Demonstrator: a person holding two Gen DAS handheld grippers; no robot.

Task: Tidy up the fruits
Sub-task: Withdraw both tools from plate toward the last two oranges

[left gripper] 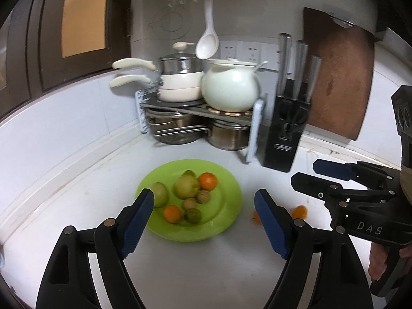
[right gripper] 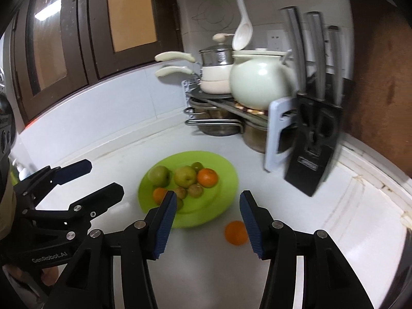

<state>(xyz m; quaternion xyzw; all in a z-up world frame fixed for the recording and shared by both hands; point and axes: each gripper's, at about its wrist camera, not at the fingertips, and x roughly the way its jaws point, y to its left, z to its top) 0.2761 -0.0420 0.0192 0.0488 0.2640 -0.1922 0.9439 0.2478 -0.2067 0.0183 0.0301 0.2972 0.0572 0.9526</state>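
A lime green plate (left gripper: 221,221) (right gripper: 221,180) on the white counter holds several fruits: a green apple (left gripper: 187,186) (right gripper: 185,175), another green fruit (left gripper: 160,193) (right gripper: 159,175), oranges (left gripper: 208,180) (right gripper: 207,177), brown kiwis (left gripper: 203,196) (right gripper: 195,190). A loose orange (right gripper: 236,232) (left gripper: 300,211) lies on the counter right of the plate. My left gripper (left gripper: 204,224) is open and empty above the plate's near edge. My right gripper (right gripper: 208,225) is open and empty, with the loose orange by its right finger.
A pot rack (left gripper: 195,108) with pans and a white teapot (left gripper: 230,87) stands in the back corner. A black knife block (left gripper: 287,131) (right gripper: 315,139) and a wooden cutting board (left gripper: 340,77) stand at the right. Dark cabinets (left gripper: 64,31) are at the left.
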